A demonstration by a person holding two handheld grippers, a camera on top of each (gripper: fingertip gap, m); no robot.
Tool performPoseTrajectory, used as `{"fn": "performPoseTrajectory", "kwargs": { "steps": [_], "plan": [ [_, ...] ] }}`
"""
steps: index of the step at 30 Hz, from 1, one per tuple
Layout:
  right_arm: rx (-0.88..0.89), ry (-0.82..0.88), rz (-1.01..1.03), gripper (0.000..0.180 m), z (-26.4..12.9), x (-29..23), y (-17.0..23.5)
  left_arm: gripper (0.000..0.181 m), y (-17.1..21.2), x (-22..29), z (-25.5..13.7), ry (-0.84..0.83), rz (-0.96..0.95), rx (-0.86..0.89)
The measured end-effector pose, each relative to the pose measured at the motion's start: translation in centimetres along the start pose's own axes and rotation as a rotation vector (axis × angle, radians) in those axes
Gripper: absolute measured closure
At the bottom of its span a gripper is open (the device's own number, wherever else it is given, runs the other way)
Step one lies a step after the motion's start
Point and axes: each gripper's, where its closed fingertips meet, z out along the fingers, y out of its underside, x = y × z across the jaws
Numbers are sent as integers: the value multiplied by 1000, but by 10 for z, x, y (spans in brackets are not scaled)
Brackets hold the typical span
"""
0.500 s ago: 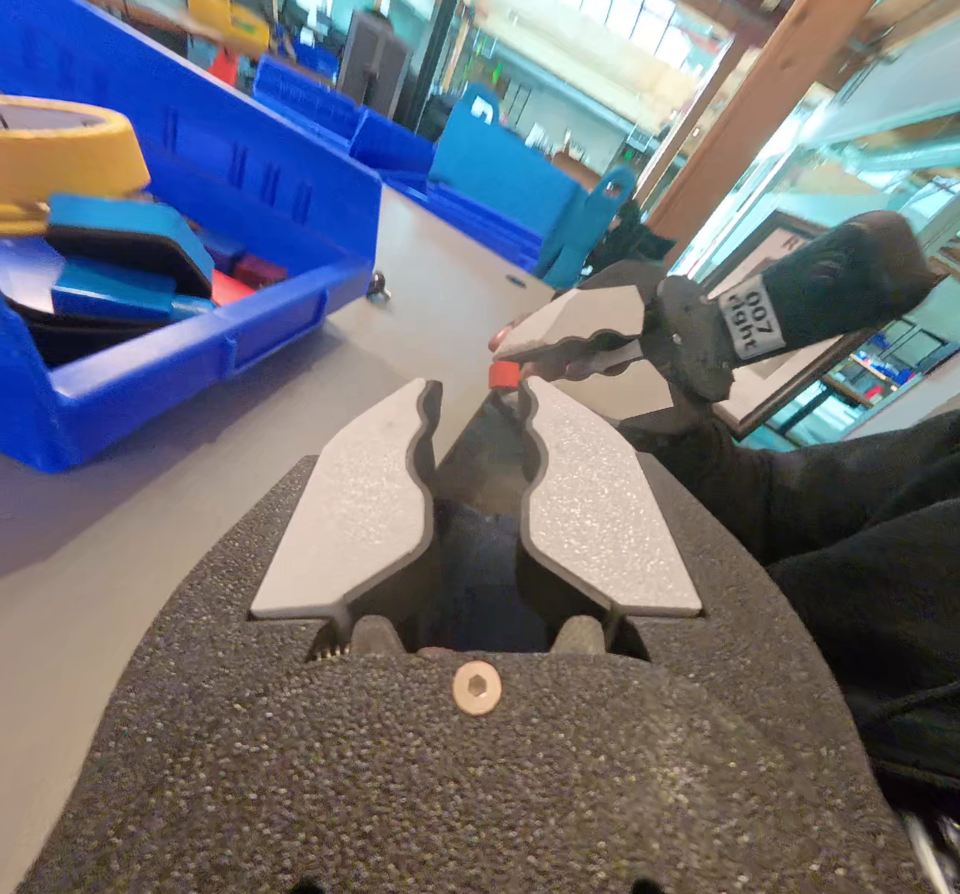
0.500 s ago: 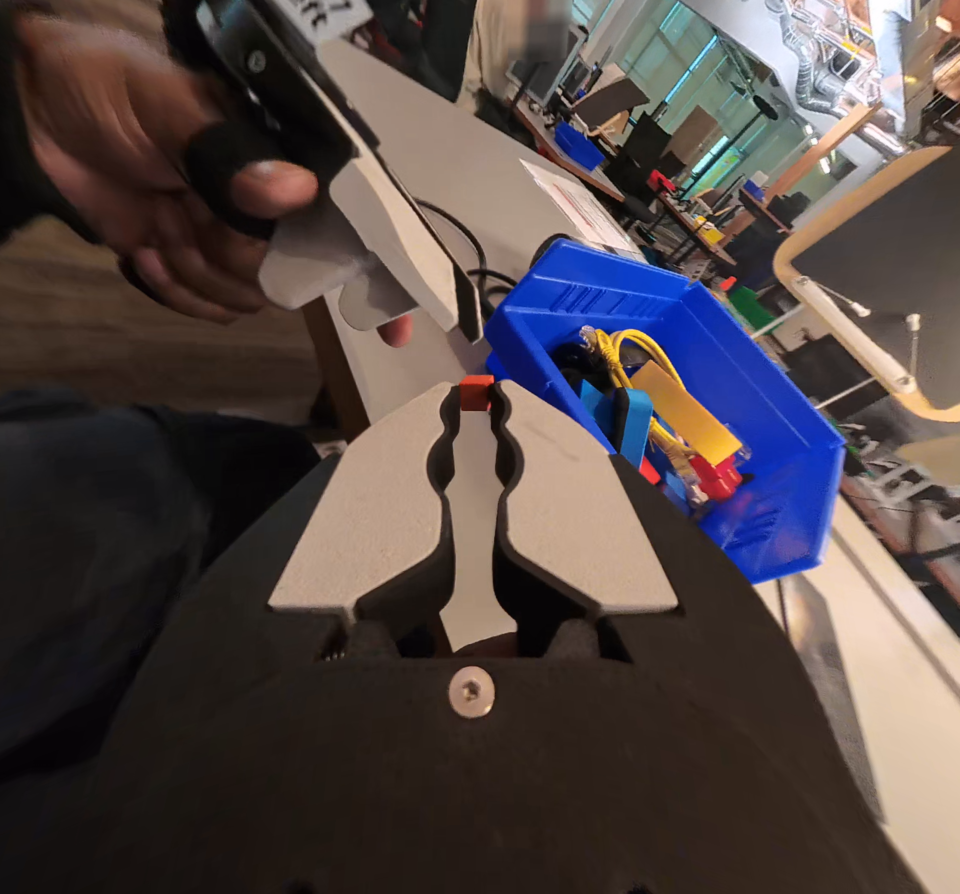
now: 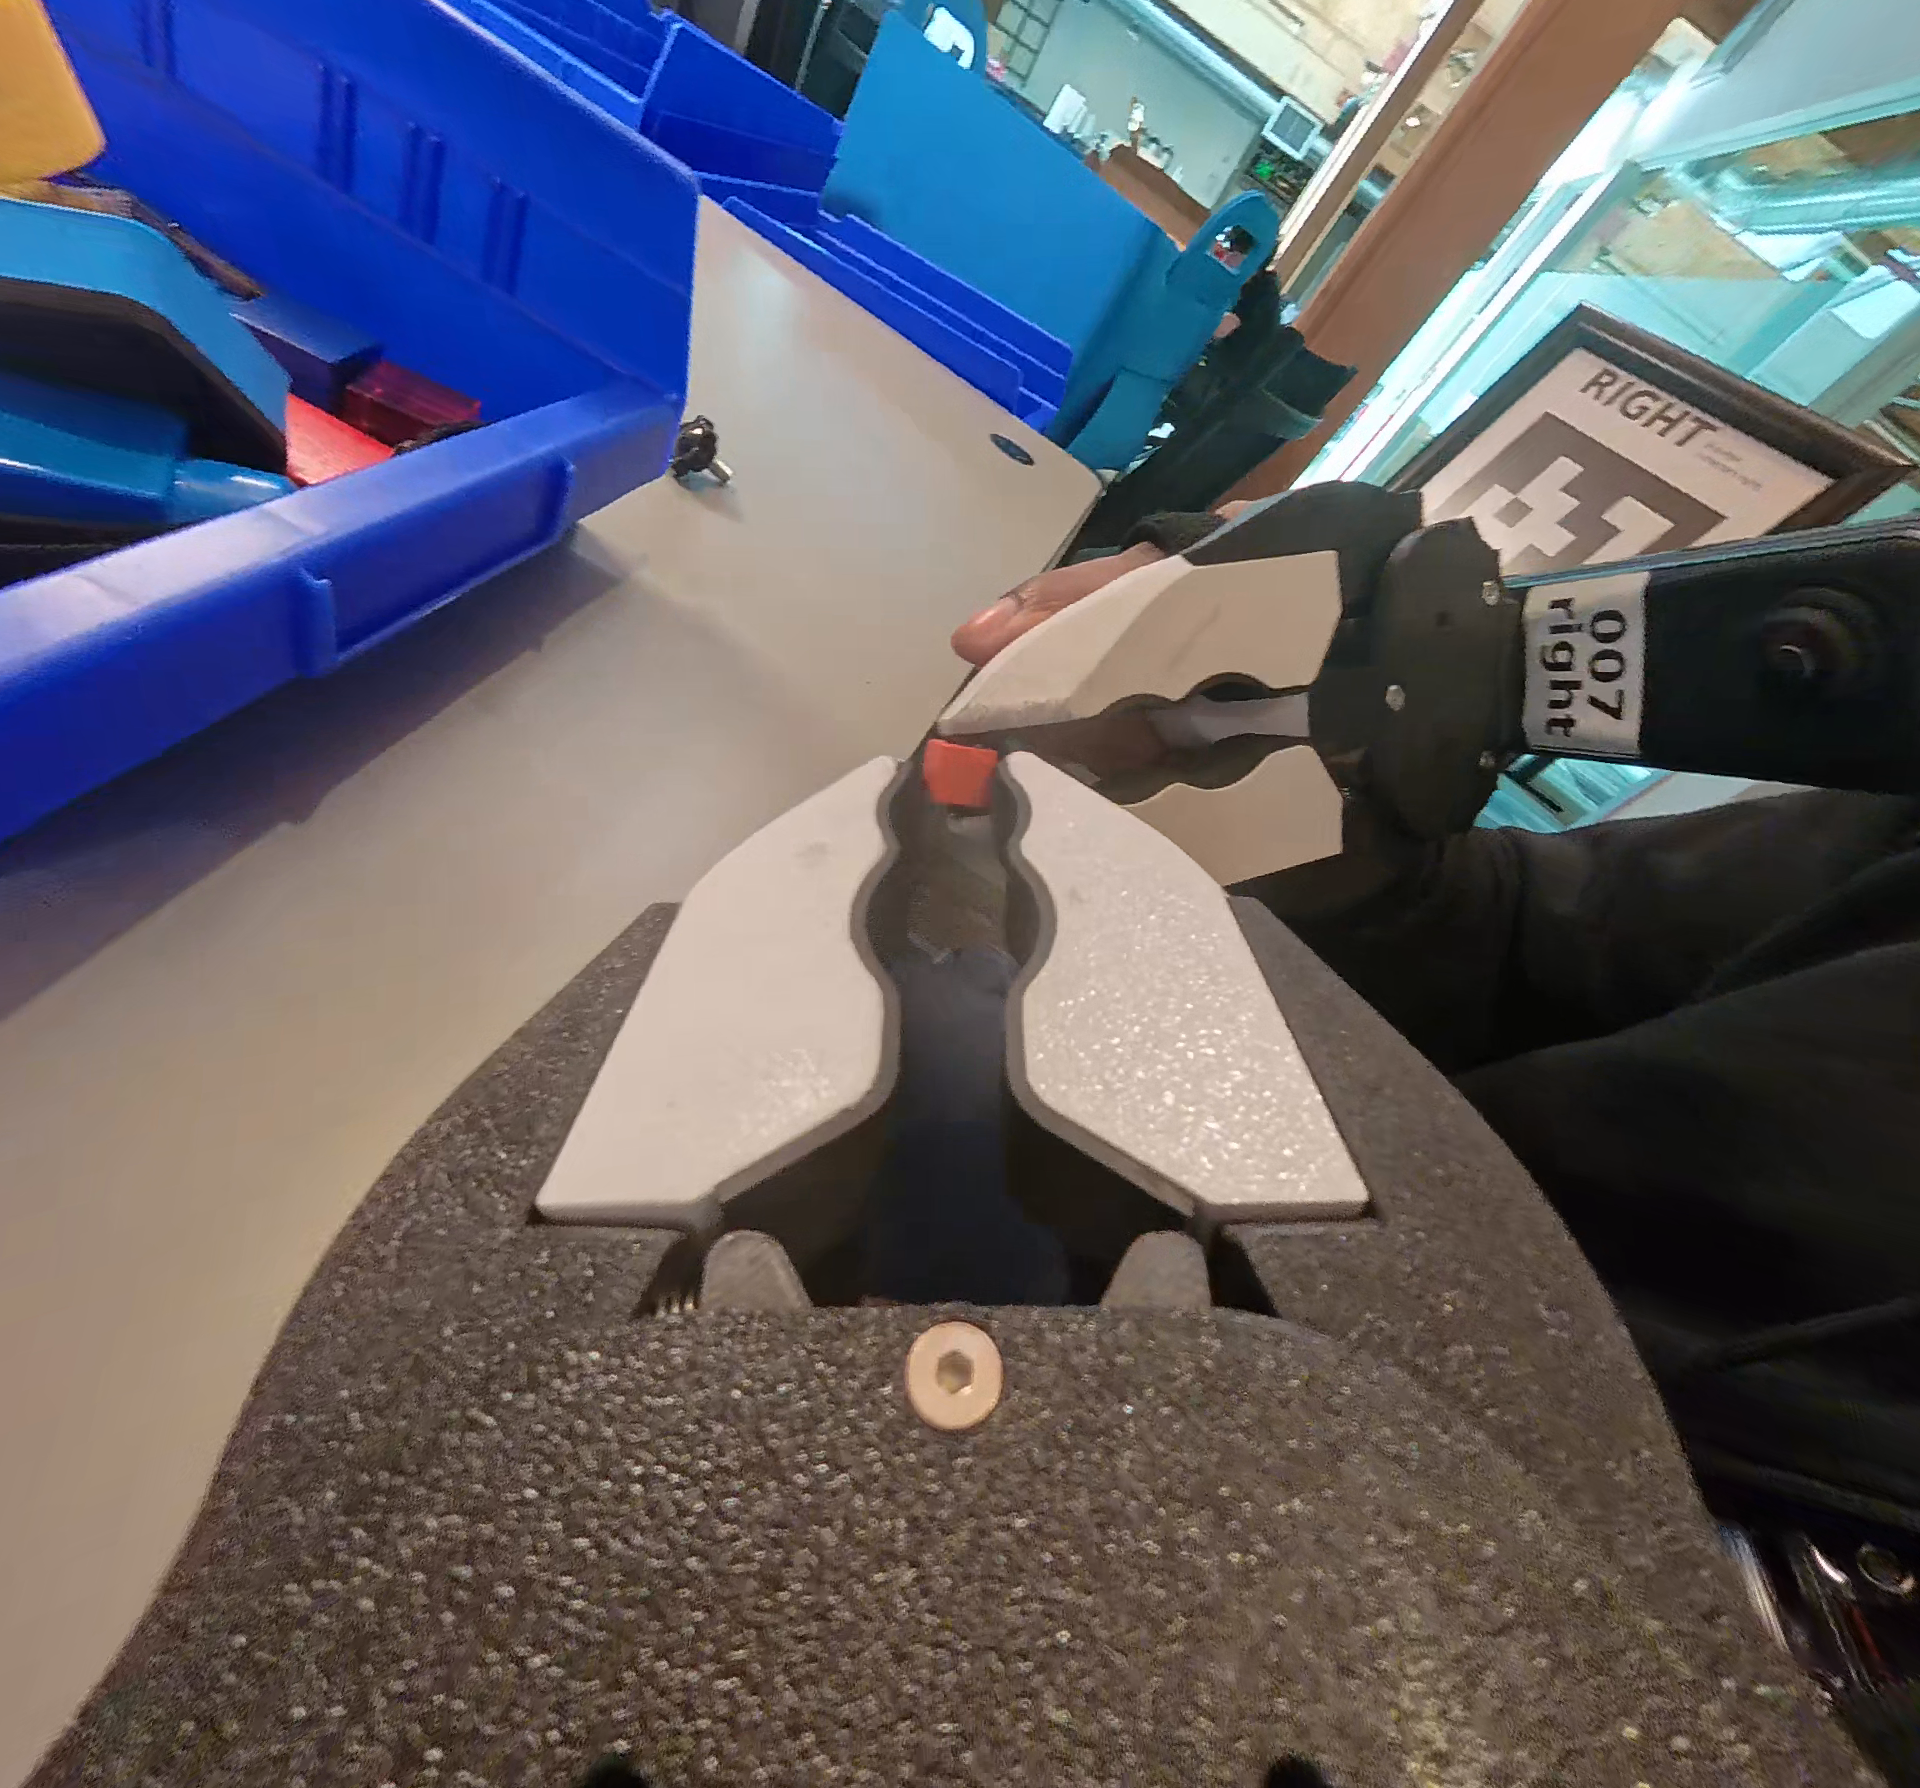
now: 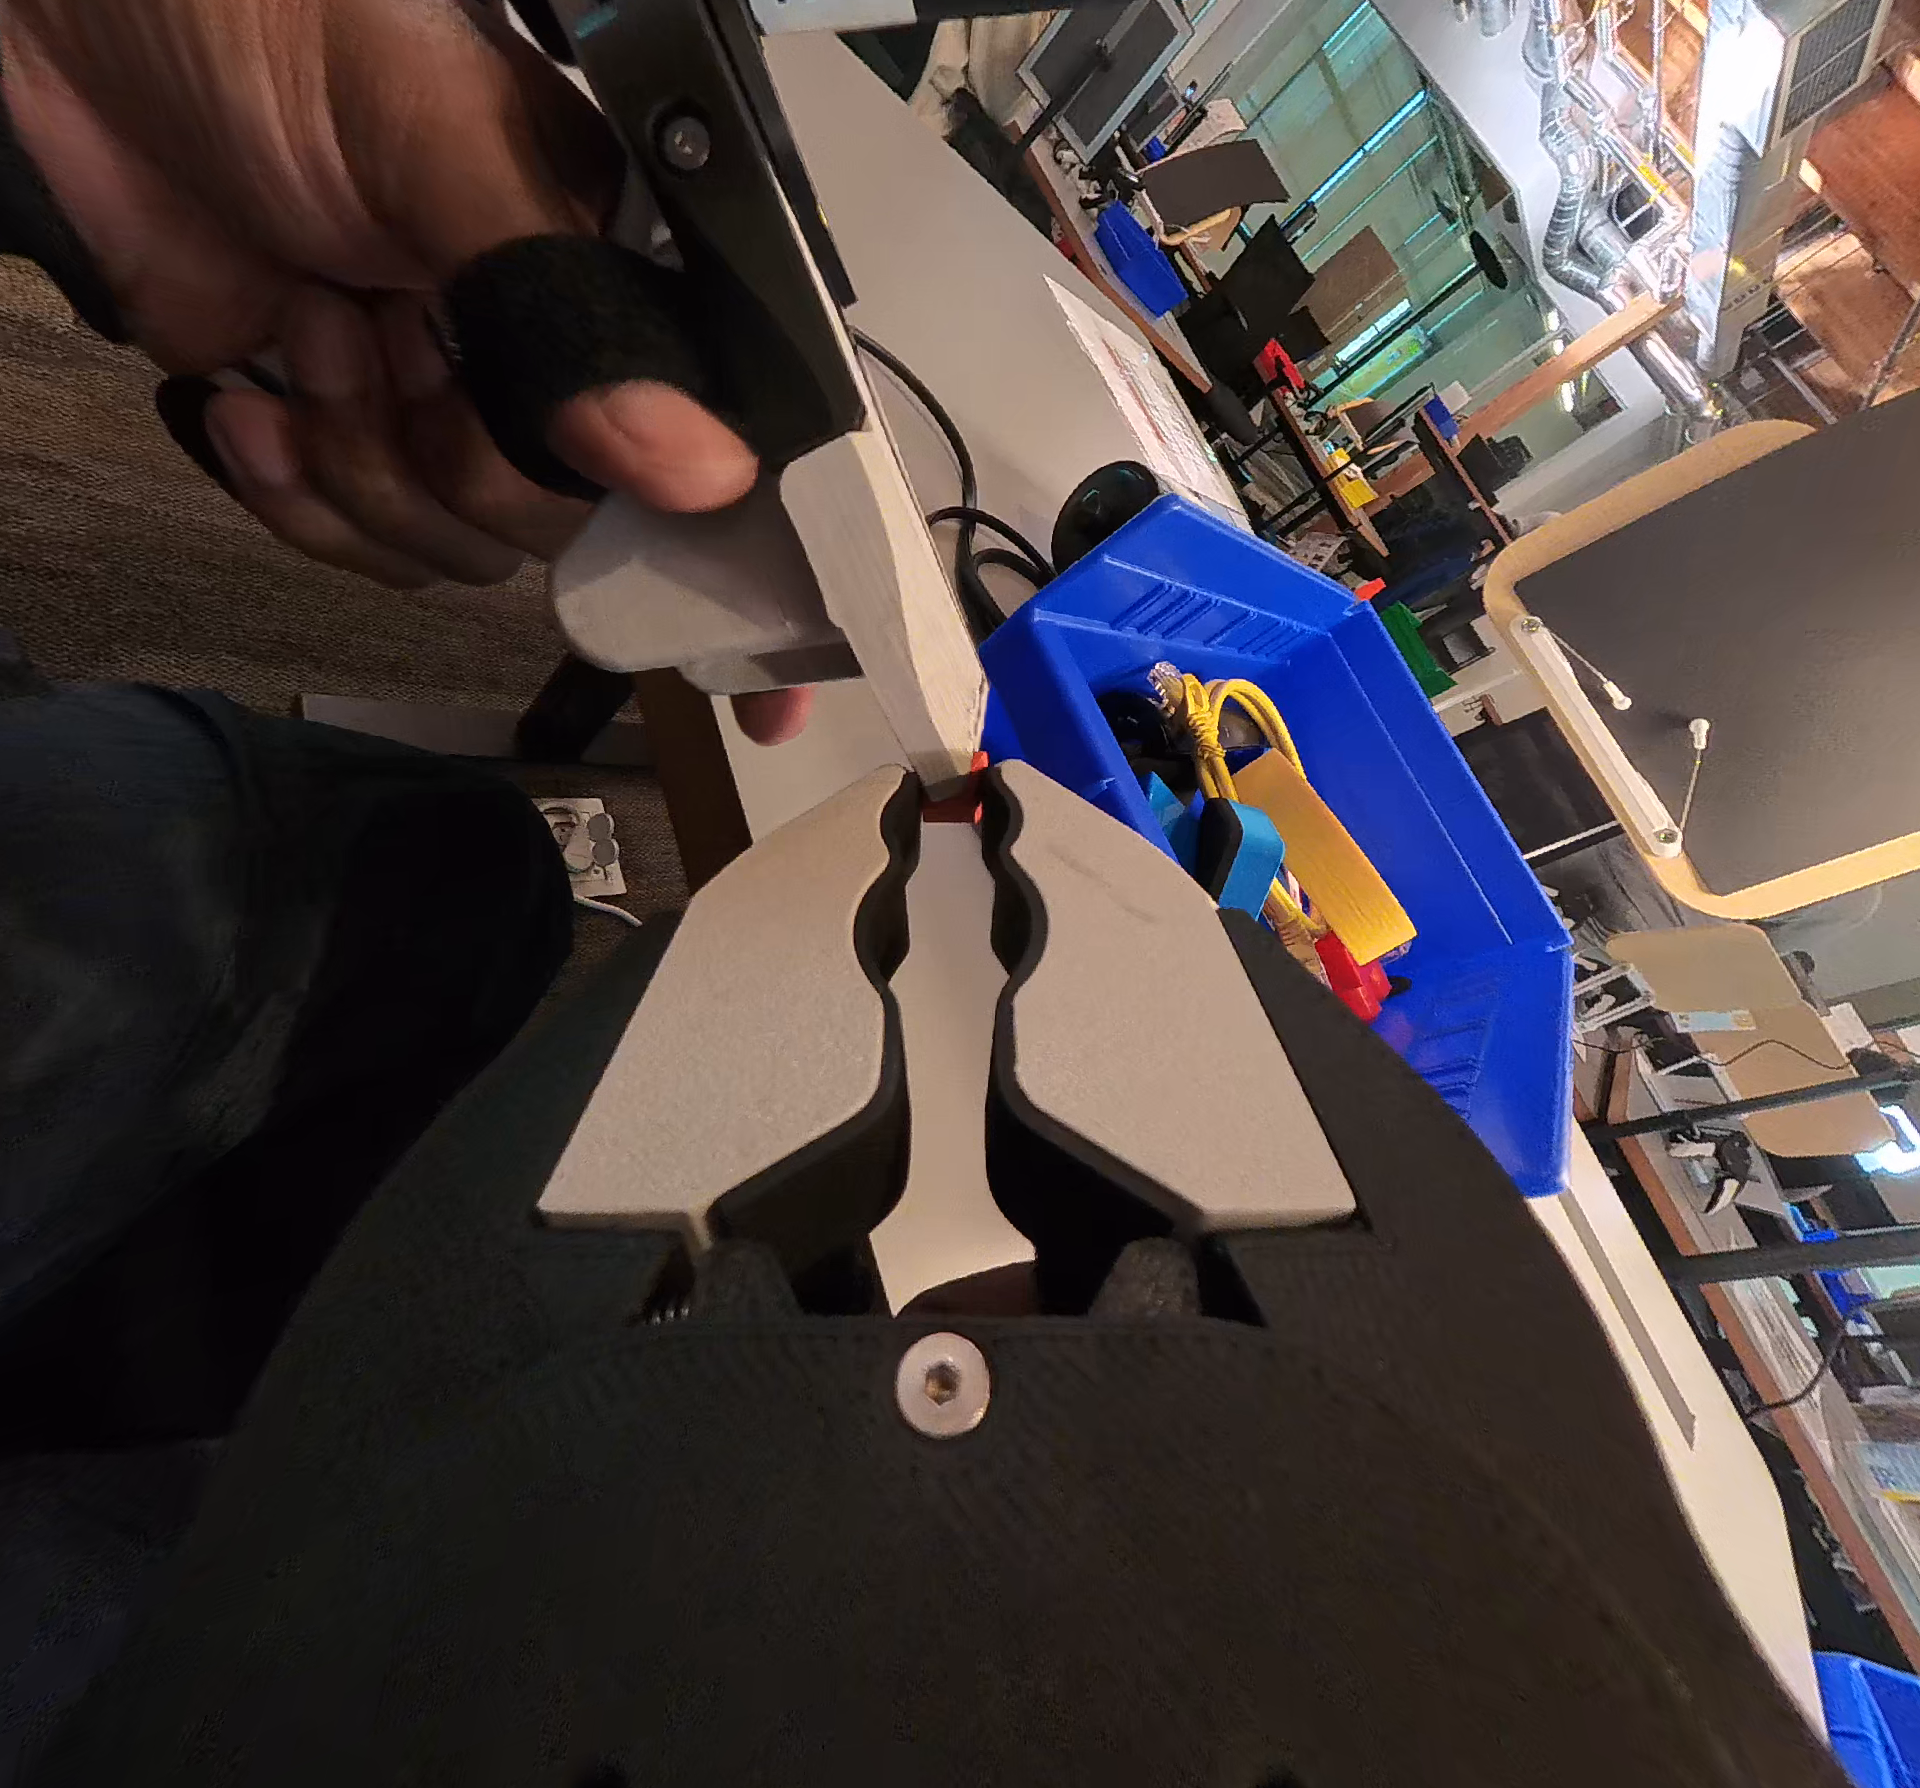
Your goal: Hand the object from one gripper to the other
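Left wrist view: we see the left tongs (image 3: pixel 951 782) narrow, with the small red block (image 3: pixel 956 770) between their tips.
Right tongs (image 4: pixel 951 803): narrow, pinching the same block (image 4: pixel 954 808).
Why: we judge both grip together above the desk (image 3: pixel 831 491) so the block cannot fall.
Next: one side must release.

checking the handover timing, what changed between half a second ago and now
The left gripper closed in until its fingers came around the small red block, one fingertip touching it in the right wrist view. The right gripper stayed shut on the block; whether the left has fully clamped is unclear. The blue bin and table are unchanged.
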Motion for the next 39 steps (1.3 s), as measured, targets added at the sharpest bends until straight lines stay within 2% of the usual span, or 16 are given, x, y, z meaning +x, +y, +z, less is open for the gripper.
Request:
{"fn": "performPoseTrajectory", "kwargs": {
  "steps": [6,11,14,29,39],
  "plan": [
    [65,34,99,164,1,7,-3,169,-8,-7,-3,43,-65,100],
    [267,58,388,156,-5,23,-16,169,-39,-8,-23,240,-264,392],
    [318,101,454,156,-5,30,-15,169,-50,-11,-30,301,-349,520],
    [434,154,744,158,-6,49,20,170,-45,-18,-11,71,-116,634],
    [443,135,790,159,-3,44,26,170,-42,-23,-9,20,-51,647]
  ]
}}
